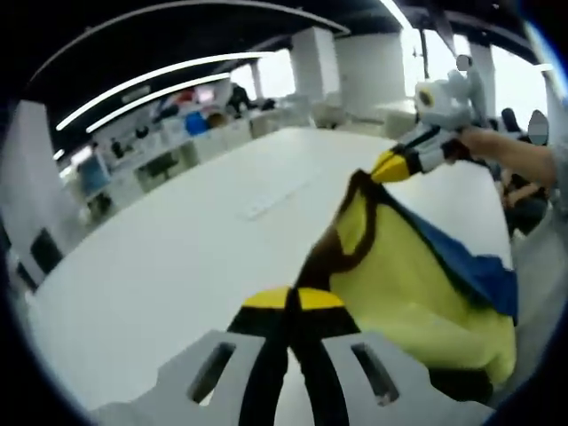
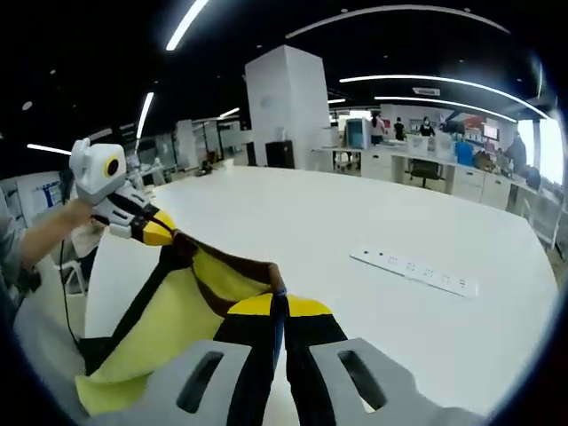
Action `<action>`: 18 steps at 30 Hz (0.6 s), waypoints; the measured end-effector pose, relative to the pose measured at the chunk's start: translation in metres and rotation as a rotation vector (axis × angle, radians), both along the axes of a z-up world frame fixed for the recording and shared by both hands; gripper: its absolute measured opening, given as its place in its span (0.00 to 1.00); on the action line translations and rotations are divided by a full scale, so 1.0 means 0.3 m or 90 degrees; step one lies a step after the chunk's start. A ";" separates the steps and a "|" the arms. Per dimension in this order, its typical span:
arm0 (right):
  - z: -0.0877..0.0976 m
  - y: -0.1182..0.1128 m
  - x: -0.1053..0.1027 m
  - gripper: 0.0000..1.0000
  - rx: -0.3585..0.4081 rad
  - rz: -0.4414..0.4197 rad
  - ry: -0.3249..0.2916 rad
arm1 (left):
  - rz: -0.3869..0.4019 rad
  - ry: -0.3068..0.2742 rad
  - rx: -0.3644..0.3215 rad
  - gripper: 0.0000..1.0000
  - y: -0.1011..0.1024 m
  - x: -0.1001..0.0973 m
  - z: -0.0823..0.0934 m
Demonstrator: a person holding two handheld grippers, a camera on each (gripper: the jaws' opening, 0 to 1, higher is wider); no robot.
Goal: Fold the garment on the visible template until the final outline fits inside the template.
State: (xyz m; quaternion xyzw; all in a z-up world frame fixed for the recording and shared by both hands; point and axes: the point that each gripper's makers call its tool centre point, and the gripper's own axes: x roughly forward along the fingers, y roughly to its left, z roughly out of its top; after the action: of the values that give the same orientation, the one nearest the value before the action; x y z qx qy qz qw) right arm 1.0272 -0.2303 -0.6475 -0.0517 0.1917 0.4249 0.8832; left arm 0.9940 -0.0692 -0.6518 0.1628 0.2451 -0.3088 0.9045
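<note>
A yellow garment [image 1: 399, 284] with brown trim and a blue part hangs stretched between both grippers above the white table [image 1: 177, 257]. In the left gripper view, my left gripper [image 1: 293, 300] is shut on the brown edge at the bottom. My right gripper [image 1: 390, 167] pinches the same edge at the upper right. In the right gripper view, the right gripper [image 2: 278, 306] is shut on the brown trim of the garment [image 2: 169, 328]. The left gripper [image 2: 158, 229] holds the far end at the left. The cloth sags below the edge held by both.
A white power strip [image 1: 266, 202] [image 2: 413, 269] lies flat near the table's [image 2: 355, 213] middle. A person's arm [image 1: 510, 151] [image 2: 44, 235] carries each far gripper. Office desks, chairs, a white pillar [image 2: 284, 106] and distant people stand beyond the table.
</note>
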 end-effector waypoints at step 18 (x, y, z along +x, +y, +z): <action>-0.182 0.020 0.160 0.03 -0.013 -0.013 0.027 | 0.026 0.055 0.003 0.00 0.029 0.154 -0.186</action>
State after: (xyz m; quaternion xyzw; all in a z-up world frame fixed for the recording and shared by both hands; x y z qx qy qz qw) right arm 1.0753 -0.2244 -0.7020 -0.0498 0.2154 0.4147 0.8827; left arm 1.0403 -0.0604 -0.7076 0.1465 0.2877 -0.2966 0.8988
